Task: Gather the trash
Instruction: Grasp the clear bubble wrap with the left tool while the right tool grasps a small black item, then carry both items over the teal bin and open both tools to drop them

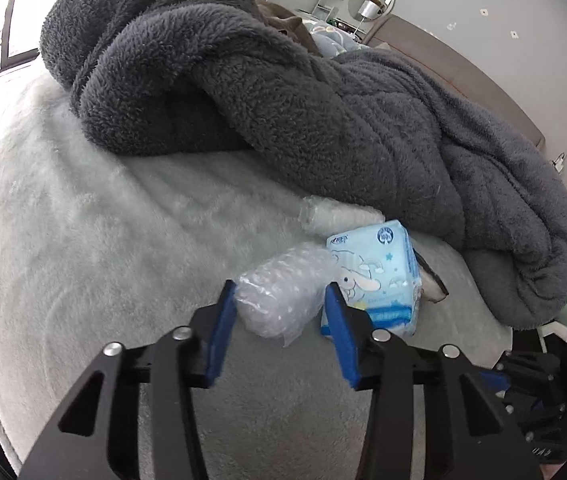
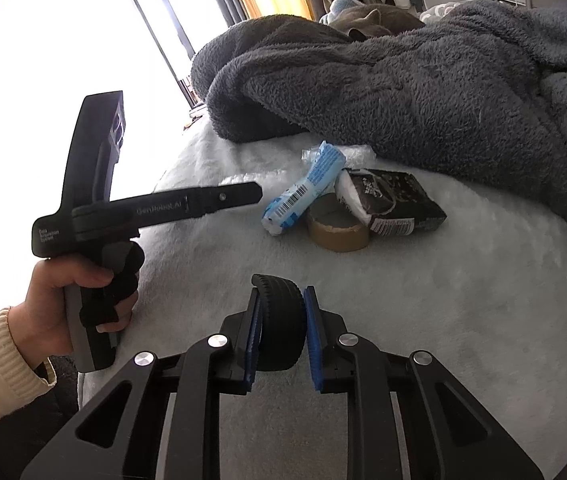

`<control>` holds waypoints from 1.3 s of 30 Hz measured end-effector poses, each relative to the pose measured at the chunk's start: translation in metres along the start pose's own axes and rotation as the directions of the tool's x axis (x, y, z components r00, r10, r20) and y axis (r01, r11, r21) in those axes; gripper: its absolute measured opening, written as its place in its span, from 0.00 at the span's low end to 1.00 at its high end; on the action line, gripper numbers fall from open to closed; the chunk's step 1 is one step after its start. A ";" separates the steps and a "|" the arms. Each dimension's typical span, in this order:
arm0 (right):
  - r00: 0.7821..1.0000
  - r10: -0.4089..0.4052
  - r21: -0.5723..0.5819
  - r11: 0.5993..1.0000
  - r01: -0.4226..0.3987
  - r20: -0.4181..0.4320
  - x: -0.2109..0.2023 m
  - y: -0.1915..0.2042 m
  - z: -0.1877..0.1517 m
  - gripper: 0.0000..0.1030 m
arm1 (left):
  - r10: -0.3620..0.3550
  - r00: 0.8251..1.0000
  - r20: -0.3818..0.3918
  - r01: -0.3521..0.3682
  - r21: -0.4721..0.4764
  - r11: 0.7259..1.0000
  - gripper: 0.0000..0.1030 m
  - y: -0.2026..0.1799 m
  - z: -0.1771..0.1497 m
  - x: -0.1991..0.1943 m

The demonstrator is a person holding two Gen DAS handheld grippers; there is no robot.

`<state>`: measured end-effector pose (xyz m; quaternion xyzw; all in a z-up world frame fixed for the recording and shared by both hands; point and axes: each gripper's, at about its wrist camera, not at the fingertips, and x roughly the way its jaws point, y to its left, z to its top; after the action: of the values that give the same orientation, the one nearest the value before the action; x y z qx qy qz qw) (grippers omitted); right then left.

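Note:
In the left wrist view my left gripper (image 1: 281, 300) is open, its blue pads on either side of a clear bubble-wrap wad (image 1: 279, 294) on the pale fleece bed cover (image 1: 103, 240). A blue tissue pack (image 1: 379, 276) lies just right of it, with a second bubble-wrap piece (image 1: 331, 216) behind. In the right wrist view my right gripper (image 2: 283, 308) is shut on a small black toy tire (image 2: 281, 320) above the bed. Ahead lie the tissue pack (image 2: 307, 188), a brown tape roll (image 2: 337, 228) and a black wrapper (image 2: 395, 200). The left gripper (image 2: 243, 194) shows from the side.
A thick dark grey fleece blanket (image 1: 283, 80) is heaped across the bed behind the trash. A grey cat (image 2: 375, 20) lies beyond it. A bright window (image 2: 63, 40) is at the left. The bed edge drops off at the right in the left wrist view.

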<state>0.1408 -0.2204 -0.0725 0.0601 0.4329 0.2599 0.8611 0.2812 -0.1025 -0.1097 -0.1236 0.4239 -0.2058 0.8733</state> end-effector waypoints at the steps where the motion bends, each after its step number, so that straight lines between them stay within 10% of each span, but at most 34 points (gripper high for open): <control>1: 1.000 -0.001 0.001 1.000 0.001 0.003 0.000 0.000 0.001 0.20 | -0.001 1.000 0.002 0.001 0.004 1.000 0.44 0.000 -0.001 -0.001; 39: 0.998 0.031 -0.101 0.995 -0.025 0.055 0.056 0.108 0.071 0.20 | 0.113 0.990 0.078 -0.123 0.129 0.984 0.41 0.064 -0.015 -0.122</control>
<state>0.1806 -0.0907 -0.0332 0.0303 0.3940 0.2914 0.8712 0.2180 0.0103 -0.0598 -0.0468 0.3847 -0.1771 0.9047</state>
